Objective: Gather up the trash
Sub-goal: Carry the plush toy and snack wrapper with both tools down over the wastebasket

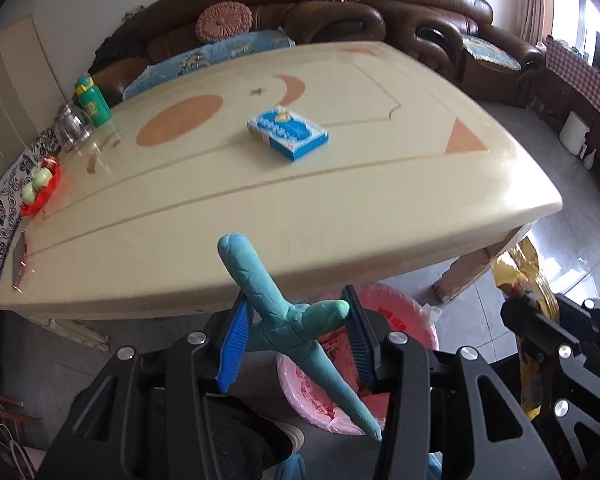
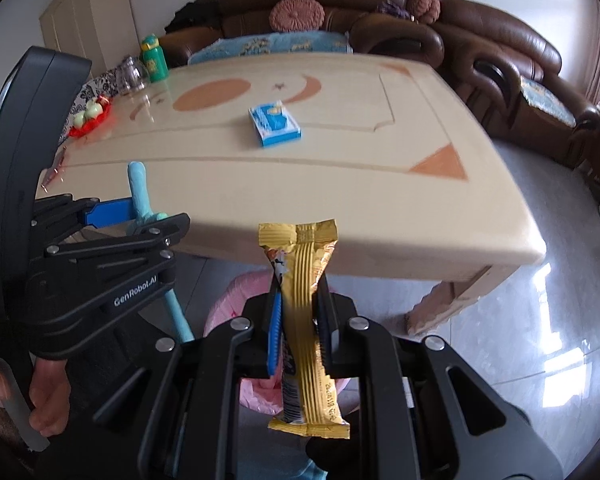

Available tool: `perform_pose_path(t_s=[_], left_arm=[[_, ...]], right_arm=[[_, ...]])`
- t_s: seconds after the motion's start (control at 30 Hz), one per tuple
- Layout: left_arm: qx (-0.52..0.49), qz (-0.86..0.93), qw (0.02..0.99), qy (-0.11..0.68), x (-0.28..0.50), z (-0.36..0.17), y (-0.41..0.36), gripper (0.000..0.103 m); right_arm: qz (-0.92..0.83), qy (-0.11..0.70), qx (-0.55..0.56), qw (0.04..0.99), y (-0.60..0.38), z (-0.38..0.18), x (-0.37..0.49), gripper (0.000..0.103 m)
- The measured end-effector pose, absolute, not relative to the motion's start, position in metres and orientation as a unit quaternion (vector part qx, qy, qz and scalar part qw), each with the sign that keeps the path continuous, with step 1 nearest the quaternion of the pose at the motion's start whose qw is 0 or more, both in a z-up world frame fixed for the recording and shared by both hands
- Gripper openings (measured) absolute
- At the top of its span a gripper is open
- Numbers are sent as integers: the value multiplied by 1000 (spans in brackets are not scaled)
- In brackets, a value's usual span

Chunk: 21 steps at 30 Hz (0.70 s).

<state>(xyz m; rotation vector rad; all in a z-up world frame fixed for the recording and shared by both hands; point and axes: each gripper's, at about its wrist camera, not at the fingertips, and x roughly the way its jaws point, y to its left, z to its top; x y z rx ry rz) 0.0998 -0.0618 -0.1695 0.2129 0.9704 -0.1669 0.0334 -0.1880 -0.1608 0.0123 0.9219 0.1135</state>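
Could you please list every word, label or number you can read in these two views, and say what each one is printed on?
"GenRobot.AI": white lettering on the black body of the left gripper, seen in the right wrist view.
Blue and white box on the table: print too blurred to read.
Yellow snack wrapper in the right gripper: small print unreadable.
Pink bag below: red print, not legible.
Green bottle: picture only, unreadable.

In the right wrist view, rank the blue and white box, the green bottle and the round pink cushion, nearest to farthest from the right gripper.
1. Blue and white box, mid-table.
2. Green bottle, table's far left corner.
3. Round pink cushion, on the sofa behind.
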Motion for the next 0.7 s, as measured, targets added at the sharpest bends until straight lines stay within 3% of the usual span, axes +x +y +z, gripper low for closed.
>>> perform_pose_path(t_s=[0.7], left_arm=[[80, -139, 836, 525, 112, -269, -58, 43]], right_arm=[[53, 541, 47, 838, -195, -278, 53, 16]])
